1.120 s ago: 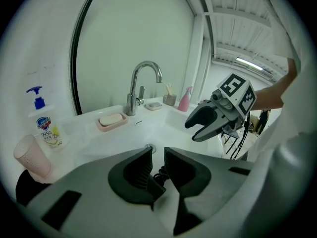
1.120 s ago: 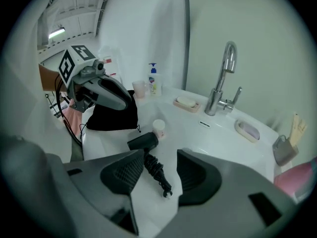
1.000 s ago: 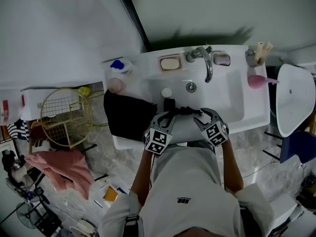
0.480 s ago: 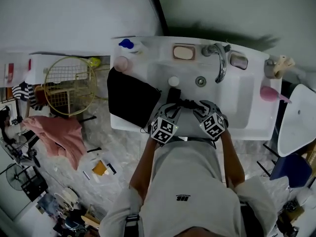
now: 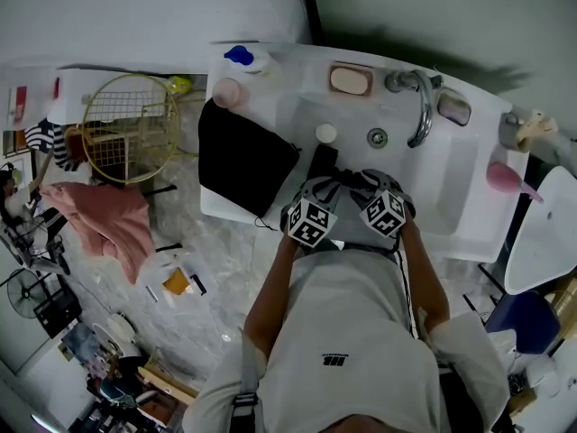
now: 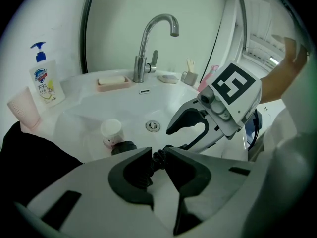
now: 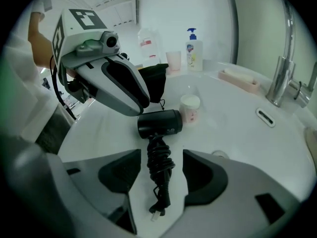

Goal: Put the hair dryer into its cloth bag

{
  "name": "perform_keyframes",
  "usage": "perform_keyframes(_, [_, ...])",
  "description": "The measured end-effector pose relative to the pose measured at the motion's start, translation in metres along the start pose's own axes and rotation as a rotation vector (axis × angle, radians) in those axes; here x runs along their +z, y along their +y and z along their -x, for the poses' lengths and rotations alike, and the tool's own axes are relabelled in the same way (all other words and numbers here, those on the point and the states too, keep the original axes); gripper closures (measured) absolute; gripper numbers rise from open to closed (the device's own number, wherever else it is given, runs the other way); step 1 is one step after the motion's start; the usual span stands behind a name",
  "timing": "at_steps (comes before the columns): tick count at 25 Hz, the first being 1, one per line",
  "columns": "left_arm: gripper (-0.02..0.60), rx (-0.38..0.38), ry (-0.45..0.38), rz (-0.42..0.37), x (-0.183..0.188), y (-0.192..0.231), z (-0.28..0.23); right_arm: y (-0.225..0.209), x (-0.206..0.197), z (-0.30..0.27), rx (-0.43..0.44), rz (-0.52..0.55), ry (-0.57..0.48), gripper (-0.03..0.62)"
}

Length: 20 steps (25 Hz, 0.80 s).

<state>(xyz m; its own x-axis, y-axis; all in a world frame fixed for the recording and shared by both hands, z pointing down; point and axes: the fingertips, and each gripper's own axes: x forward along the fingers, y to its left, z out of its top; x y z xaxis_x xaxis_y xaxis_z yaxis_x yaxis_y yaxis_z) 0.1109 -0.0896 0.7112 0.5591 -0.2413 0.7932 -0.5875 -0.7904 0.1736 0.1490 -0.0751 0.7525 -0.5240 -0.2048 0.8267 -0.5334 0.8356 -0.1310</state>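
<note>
Left gripper [image 6: 157, 155]: fingers [image 6: 132, 168] clenched on the coiled black cord [image 6: 159, 158], pinched between the tips.

Right gripper [image 7: 161, 156]: fingers [image 7: 204, 175] have just been opening. They stand apart on either side of the cord bundle with the pads clear of it, so this gripper is released.

Hair dryer [image 7: 159, 123]: black, lying on its side in the basin of the white sink [image 7: 233, 128]. Its cord is wound in a bundle that trails toward the right gripper, plug end nearest the camera. A small jar with a white lid [image 7: 190, 106] sits just beside the dryer's body.

Cloth bag [image 5: 242, 159]: black, draped over the sink's left rim, apart from the dryer. I cannot tell where its mouth is or whether it is open.

Progress (judged): early stage.
- Dryer is outside the bag.
- Only the cord is gripped, and by one gripper.
- Left to do: lift the dryer with its cord, open the bag's mouth, slide the dryer in.

Writing:
- Pump soap bottle [image 6: 45, 81] has a blue-and-white label, print too small to read.
- Dryer body has a small pale mark, illegible.
- Gripper cubes show only black square markers.
</note>
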Motion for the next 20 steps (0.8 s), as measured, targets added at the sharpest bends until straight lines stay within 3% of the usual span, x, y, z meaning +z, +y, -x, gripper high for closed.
perform_keyframes(11, [0.491,0.021,0.026,0.063,-0.02,-0.002,-0.005,0.0,-0.003,-0.04,0.071,0.175,0.024,0.295])
perform_keyframes(20, [0.494,0.053,0.049,0.086,-0.031,-0.002,-0.014,0.005,-0.019,-0.065,0.108,0.19,0.058,0.289])
